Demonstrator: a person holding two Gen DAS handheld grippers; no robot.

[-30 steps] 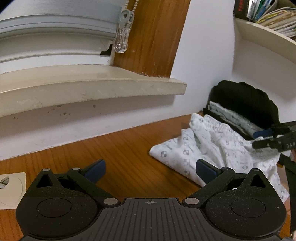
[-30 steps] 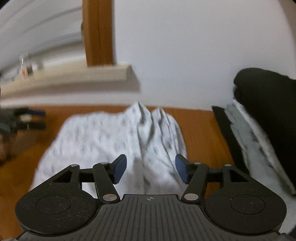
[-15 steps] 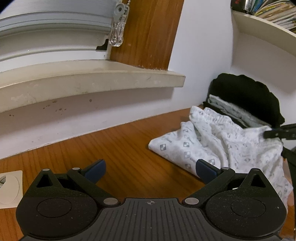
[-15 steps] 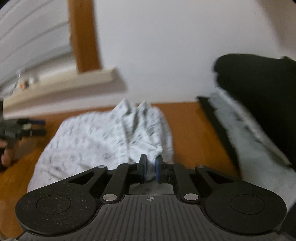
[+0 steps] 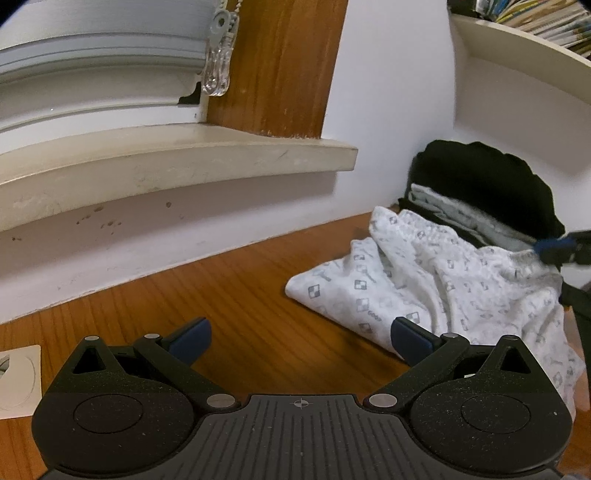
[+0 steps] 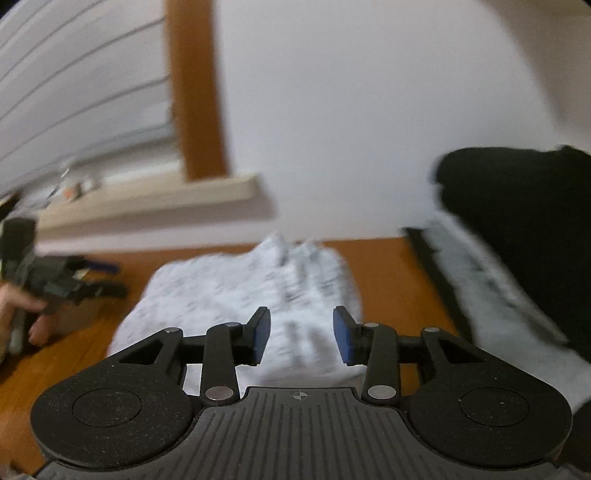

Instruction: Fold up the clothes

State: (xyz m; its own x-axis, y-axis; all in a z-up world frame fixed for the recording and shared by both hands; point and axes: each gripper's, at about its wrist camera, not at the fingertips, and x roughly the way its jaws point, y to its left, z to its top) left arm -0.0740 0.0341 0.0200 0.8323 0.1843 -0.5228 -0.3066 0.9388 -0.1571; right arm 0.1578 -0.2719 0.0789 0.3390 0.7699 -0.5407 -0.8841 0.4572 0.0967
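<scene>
Bare table (image 5: 229, 295) left of garment (image 5: 424, 288); black pile (image 5: 487, 184) (against wall) blocks right.

Right wrist view motion-blurred throughout, printed garment (image 6: 236, 291) pattern unreadable there, books (image 5: 535, 18) cut off at one o'clock, white disc (image 5: 14, 384) cropped at nine o'clock

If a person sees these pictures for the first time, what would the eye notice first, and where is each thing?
First comes the white patterned garment, lying rumpled on the wooden table near the wall. Behind it, in the corner, stands a black bag with grey folded cloth against it. The right gripper is above the garment's near edge with its jaws opening, nothing pinched between them, while the left gripper is open over bare wood.
</scene>
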